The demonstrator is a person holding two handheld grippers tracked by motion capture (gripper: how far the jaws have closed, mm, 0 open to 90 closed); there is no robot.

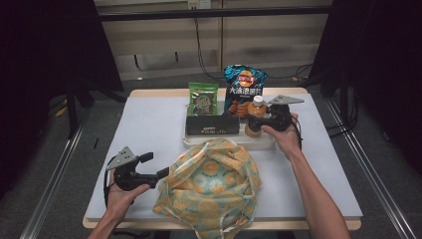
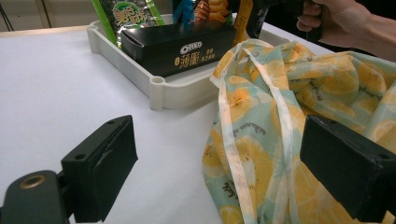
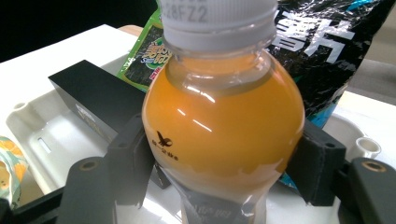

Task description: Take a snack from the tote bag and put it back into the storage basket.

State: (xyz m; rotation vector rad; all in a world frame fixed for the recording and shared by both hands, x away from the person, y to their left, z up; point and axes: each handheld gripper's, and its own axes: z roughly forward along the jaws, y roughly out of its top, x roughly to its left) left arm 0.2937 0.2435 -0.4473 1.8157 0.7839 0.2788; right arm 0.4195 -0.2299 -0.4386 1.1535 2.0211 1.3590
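— Bag nearest, left gripper wide apart, one jaw against its cloth?
— Yes. Behind the bag, right gripper clamps the juice bottle in the tray; its own view shows both pads pressing.

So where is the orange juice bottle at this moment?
The orange juice bottle stands at the right end of the white tray, clamped by the right gripper, just in front of the blue chip bag.

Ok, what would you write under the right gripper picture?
Right gripper squeezing an orange juice bottle above the white tray.
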